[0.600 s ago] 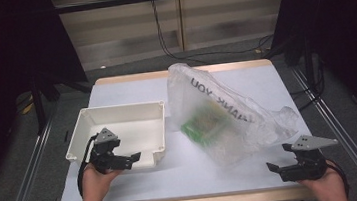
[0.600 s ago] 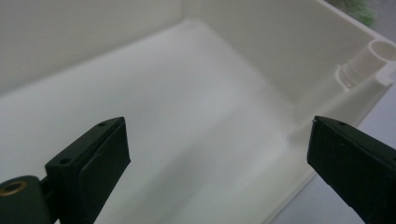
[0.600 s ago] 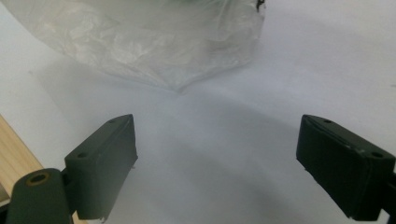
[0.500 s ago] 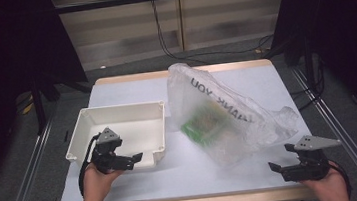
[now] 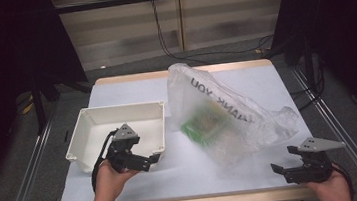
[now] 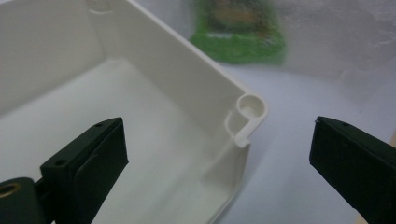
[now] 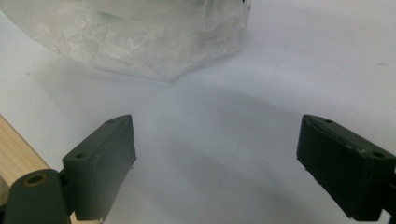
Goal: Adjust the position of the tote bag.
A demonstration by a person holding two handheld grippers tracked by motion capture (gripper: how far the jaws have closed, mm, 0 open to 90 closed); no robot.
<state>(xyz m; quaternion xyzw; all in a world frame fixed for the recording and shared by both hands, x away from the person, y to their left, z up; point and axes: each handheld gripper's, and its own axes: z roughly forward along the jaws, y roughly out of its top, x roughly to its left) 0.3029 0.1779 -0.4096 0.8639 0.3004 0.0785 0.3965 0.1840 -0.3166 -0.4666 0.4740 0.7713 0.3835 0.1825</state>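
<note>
Crinkled translucent plastic bag [image 5: 233, 115] holds a green packet [image 5: 202, 126].

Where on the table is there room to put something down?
Bare patches: the far left corner of the table behind the white bin, the near strip between the left gripper and right gripper, and inside the bin. The plastic bag crowds the middle and right.

White-topped table [image 5: 130, 93] with wooden edge; grey floor [image 5: 33, 171]; dark curtains [image 5: 5, 48] at sides; cables [image 5: 167, 36] behind.
</note>
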